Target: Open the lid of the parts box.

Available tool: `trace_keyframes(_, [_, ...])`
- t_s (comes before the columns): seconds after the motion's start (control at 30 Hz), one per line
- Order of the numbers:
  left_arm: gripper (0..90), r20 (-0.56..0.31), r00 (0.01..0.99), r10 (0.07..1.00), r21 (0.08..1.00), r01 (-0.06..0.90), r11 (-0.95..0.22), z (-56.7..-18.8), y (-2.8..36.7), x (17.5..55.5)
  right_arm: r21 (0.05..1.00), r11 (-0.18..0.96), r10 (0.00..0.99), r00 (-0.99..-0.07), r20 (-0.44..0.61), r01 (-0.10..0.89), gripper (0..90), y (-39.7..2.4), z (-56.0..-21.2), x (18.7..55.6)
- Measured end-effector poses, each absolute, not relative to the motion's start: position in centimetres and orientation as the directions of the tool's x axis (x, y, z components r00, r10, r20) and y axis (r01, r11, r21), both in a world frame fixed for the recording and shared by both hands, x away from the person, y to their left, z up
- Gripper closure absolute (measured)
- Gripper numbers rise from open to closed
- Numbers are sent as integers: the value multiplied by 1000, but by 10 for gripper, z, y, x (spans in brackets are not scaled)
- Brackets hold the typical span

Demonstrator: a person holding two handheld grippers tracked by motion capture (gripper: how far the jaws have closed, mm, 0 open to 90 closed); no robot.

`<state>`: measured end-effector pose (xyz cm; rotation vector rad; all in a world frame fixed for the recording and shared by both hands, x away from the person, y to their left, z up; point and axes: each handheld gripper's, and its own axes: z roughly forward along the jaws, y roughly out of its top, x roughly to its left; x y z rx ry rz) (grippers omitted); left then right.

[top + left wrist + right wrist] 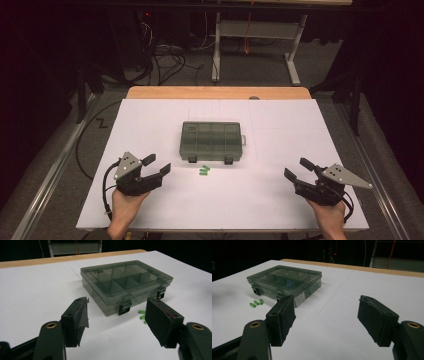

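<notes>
White table (150, 125), dark room: closed compartment box (211, 142) centred, green pieces (204, 171) just before latches; left gripper (156, 166), right gripper (298, 169) flank, jaws wide, empty, poised for pickup.

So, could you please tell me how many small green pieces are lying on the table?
3 green pieces, side by side on the white table, just in front of the closed box's latches; none seems hidden.
</notes>
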<state>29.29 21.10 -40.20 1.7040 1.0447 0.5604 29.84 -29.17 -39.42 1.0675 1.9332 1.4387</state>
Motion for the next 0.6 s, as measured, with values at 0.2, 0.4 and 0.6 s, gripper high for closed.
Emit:
trace_keyframes(0.2, [349, -95, 524, 847, 919, 372, -127, -398, 207, 295, 945, 144, 813, -579, 55, 293, 319, -285, -392, 304])
trace_keyframes(0.4, [344, -103, 523, 846, 921, 371, -117, -394, 205, 299, 952, 139, 805, -591, 52, 273, 332, -278, -387, 311])
trace_keyframes(0.6, [348, -99, 534, 840, 918, 375, -131, -393, 200, 304, 949, 144, 799, -599, 55, 280, 344, -269, -387, 318])
